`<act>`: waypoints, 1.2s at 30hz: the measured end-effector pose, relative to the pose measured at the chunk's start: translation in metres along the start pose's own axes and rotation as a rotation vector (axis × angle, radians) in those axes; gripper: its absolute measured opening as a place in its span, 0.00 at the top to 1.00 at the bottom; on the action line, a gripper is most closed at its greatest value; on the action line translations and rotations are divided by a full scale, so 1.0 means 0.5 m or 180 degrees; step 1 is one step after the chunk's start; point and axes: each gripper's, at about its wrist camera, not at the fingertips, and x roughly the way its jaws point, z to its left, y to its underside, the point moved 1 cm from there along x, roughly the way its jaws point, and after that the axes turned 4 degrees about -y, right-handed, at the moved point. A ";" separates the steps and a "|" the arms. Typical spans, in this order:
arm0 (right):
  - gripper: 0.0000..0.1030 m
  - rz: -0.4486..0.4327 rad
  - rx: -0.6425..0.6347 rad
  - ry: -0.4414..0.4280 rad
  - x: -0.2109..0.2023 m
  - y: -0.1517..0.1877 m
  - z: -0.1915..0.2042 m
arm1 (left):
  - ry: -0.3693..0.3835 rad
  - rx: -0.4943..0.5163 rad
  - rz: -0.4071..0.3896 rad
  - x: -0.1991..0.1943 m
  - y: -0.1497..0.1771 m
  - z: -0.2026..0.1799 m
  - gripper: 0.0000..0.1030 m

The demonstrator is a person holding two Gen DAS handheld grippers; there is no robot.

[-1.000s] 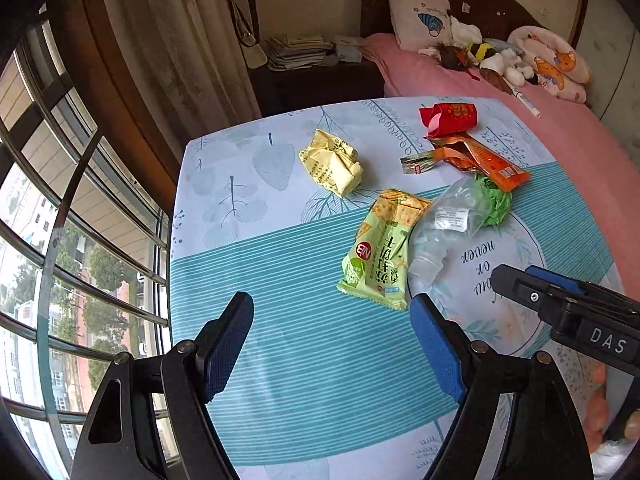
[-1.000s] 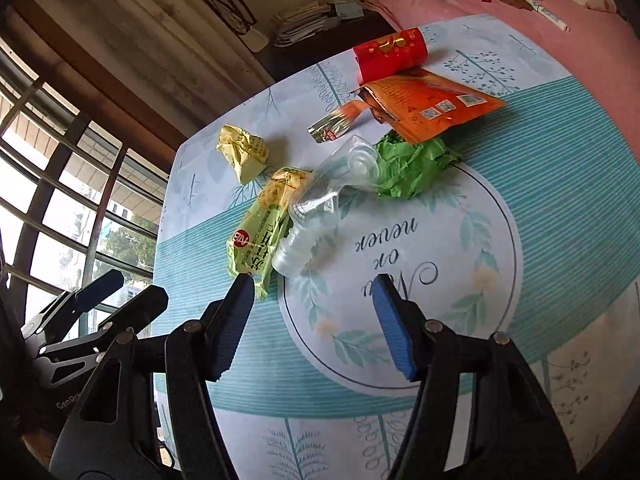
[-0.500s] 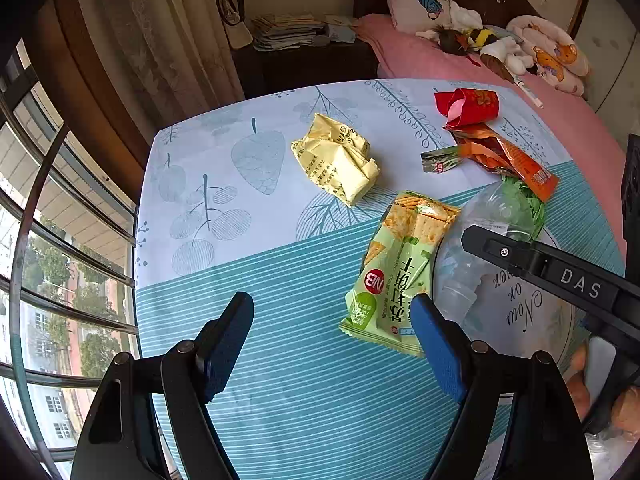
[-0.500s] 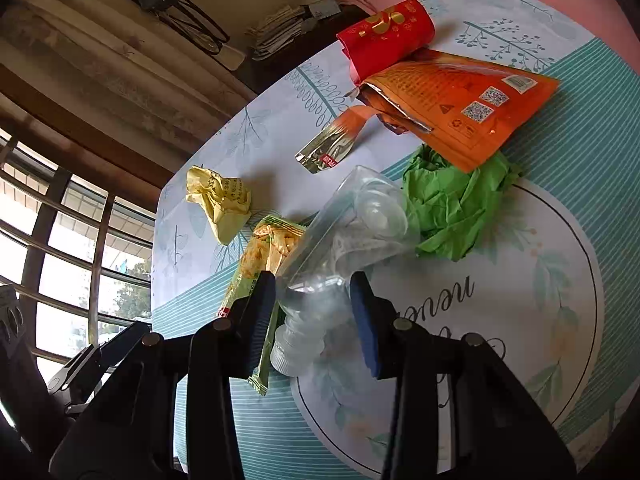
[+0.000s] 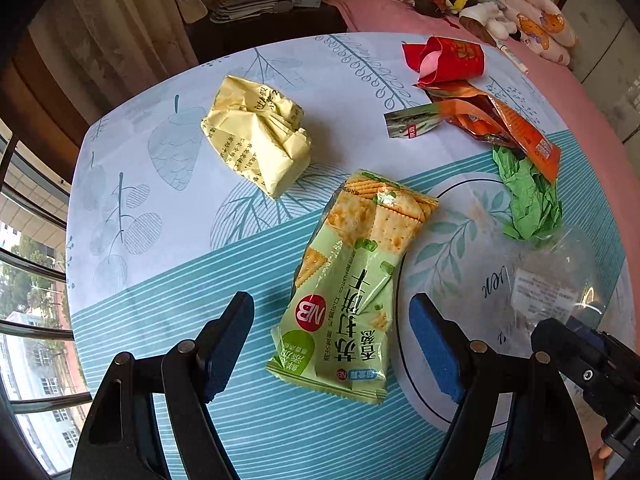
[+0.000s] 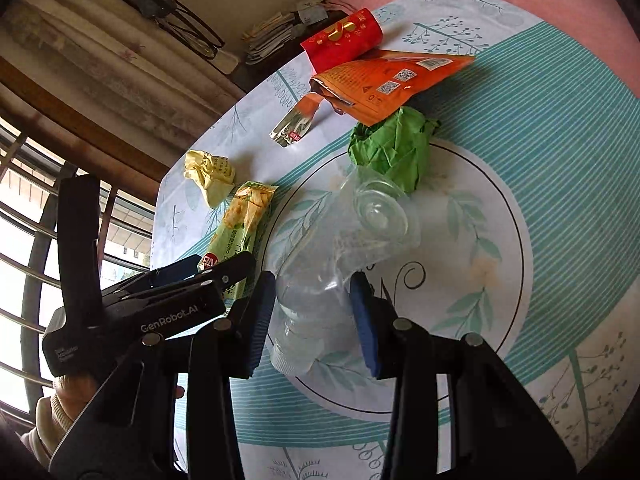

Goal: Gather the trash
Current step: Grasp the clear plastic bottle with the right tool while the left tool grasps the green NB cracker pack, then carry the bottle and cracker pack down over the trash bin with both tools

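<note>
Altogether six scraps: right hand-held gripper (image 6: 314,320) clamps one clear bottle (image 6: 340,264); left hand-held gripper (image 5: 332,344) gapes over one cracker packet (image 5: 352,288).

Each claw has black plastic arms with silver round rivets and blue ribbed pads on the fingers (image 5: 434,344). The left claw (image 6: 208,270) carries white "GenRobot.AI" lettering on its black body. A cream knitted sleeve (image 6: 46,420) shows behind it.
</note>
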 end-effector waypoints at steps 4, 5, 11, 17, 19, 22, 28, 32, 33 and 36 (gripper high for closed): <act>0.66 -0.0016 -0.0008 -0.0018 -0.012 0.004 -0.002 | -0.0009 -0.0012 0.0020 0.013 -0.003 -0.004 0.34; 0.66 -0.0017 -0.0011 -0.0025 -0.016 0.006 -0.003 | -0.0026 -0.0015 0.0009 0.014 -0.003 -0.005 0.37; 0.66 -0.0012 -0.0045 -0.0055 -0.022 0.015 0.002 | -0.0004 -0.0131 -0.0015 0.007 0.000 0.009 0.57; 0.66 -0.0006 -0.0115 -0.0099 -0.038 0.026 0.011 | -0.0056 -0.0170 -0.0098 -0.032 0.028 0.015 0.60; 0.66 -0.0004 -0.0145 -0.0126 -0.047 0.030 0.015 | -0.0092 -0.0145 -0.0147 -0.053 0.044 0.010 0.61; 0.66 -0.0001 -0.0205 -0.0177 -0.068 0.041 0.020 | -0.0137 -0.0133 -0.0203 -0.092 0.073 0.001 0.61; 0.66 0.0005 -0.0365 -0.0295 -0.154 0.088 0.016 | -0.0174 -0.0221 -0.0312 -0.196 0.166 -0.035 0.61; 0.66 0.0057 -0.0529 -0.0363 -0.235 0.140 -0.003 | -0.0148 -0.0386 -0.0383 -0.278 0.257 -0.087 0.61; 0.66 0.0084 -0.0575 -0.0379 -0.258 0.156 -0.010 | -0.0136 -0.0433 -0.0405 -0.301 0.286 -0.103 0.61; 0.66 0.0162 -0.0748 -0.0419 -0.332 0.211 -0.032 | -0.0111 -0.0568 -0.0474 -0.362 0.371 -0.158 0.61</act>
